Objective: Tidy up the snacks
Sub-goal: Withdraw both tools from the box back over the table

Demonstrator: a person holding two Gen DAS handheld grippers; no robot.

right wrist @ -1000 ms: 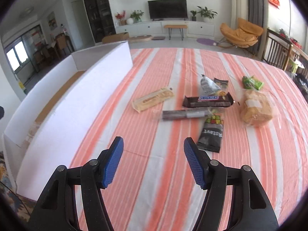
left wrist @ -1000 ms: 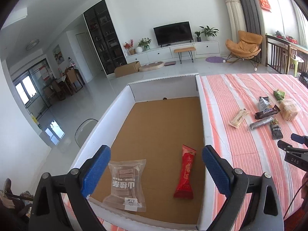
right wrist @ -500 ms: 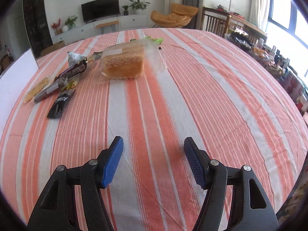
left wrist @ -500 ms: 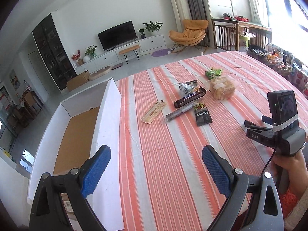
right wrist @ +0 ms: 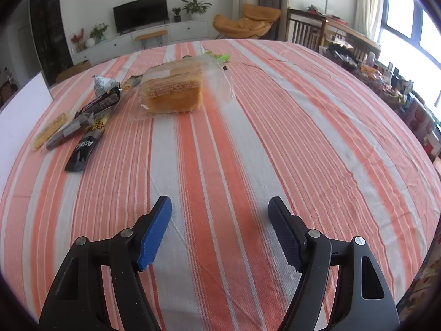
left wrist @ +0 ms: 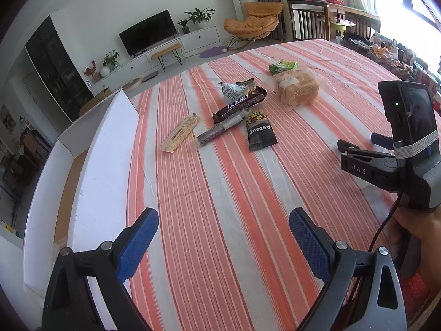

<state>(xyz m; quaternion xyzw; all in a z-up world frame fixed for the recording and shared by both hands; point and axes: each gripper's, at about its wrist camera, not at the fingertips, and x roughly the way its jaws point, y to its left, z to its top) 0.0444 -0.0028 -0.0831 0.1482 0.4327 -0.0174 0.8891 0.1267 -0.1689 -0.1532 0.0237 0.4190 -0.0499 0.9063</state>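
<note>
Several snacks lie together on the striped tablecloth: a bagged bread loaf (left wrist: 297, 87) (right wrist: 172, 91), a Snickers bar (left wrist: 239, 104) (right wrist: 101, 103), a black Astavt packet (left wrist: 259, 135) (right wrist: 84, 151), a dark stick pack (left wrist: 220, 130), a pale biscuit bar (left wrist: 180, 133) (right wrist: 48, 131), a silver packet (left wrist: 231, 91) and a green packet (left wrist: 283, 66). The white cardboard box (left wrist: 102, 171) stands at the left. My left gripper (left wrist: 223, 244) is open and empty, near the box wall. My right gripper (right wrist: 220, 231) is open and empty, well short of the bread; its body shows in the left wrist view (left wrist: 397, 149).
The table edge curves along the right, with cluttered goods (right wrist: 397, 88) beyond it. A living room with a TV (left wrist: 148, 34) and an orange chair (left wrist: 256, 19) lies behind. A hand (left wrist: 413, 229) holds the right gripper at the near right.
My left gripper swung right, from over the box interior to over the tablecloth. My right gripper turned right, away from the box, and now faces the bread. Both stayed open.
</note>
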